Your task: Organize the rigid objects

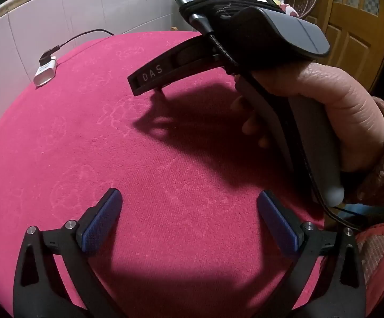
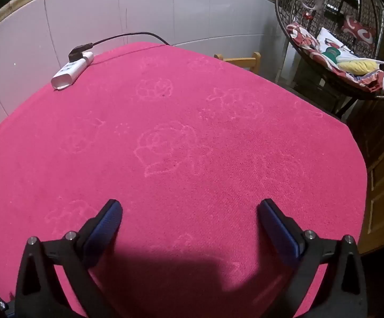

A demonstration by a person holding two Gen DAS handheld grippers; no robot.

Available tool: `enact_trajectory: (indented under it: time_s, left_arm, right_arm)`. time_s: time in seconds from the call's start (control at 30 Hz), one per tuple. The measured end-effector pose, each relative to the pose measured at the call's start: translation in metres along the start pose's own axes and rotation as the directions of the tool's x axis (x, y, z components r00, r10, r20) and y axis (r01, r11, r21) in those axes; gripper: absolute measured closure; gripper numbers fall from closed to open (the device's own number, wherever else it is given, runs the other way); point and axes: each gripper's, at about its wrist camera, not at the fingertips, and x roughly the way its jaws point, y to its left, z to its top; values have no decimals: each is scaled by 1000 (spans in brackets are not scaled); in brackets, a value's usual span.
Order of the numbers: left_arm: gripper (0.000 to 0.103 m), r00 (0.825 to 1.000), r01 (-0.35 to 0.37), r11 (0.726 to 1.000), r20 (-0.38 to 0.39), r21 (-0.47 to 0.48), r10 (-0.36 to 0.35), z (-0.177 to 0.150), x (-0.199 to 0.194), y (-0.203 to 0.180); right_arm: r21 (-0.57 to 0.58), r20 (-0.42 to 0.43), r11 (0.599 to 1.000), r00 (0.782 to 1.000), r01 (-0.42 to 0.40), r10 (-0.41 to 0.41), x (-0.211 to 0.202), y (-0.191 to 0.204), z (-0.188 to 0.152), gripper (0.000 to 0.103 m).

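Both sets of jaws spread wide and empty, tilted down over a worktop [image 2: 218, 145] draped in a pink cloth with faint embossed flower outlines. Left gripper [image 1: 189, 212] hovering above bare cloth; right gripper [image 2: 189, 220] likewise, nothing between the blue pads [image 2: 104, 225]. From the left wrist view, the right gripper's body up ahead and to the right of the left jaws, gripped by a hand [image 1: 345, 111] in a quilted sleeve, its shadow cast across the cloth. No rigid object to organize visible anywhere near either pair of jaws. Only a white power strip [image 2: 71, 73] with a black plug and cable [image 2: 128, 35], far ahead and left of both jaws, at the worktop's back edge beside the white tiled wall [image 2: 112, 8]; whether it counts as one of the task's things cannot be told. Beyond the worktop, ahead and right of the right jaws, a wicker hanging chair [image 2: 337, 53] holding patterned cushions. Probably the very start, before any pick. Best kept: jaws wide, wrists tilted down, a slow sweep to bring the objects into view before committing to an approach; clear of the cable when reaching far ahead and left.
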Motion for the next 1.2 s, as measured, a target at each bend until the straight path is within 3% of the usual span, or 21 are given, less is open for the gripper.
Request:
enact_trajectory:
  time_s: [1.2]
  left_arm:
    - [0,1000,-2,1000,2,1,2,0,0,0]
  right_arm:
    - [-2,5,1000,1000,3,-3,0,0,-1,0]
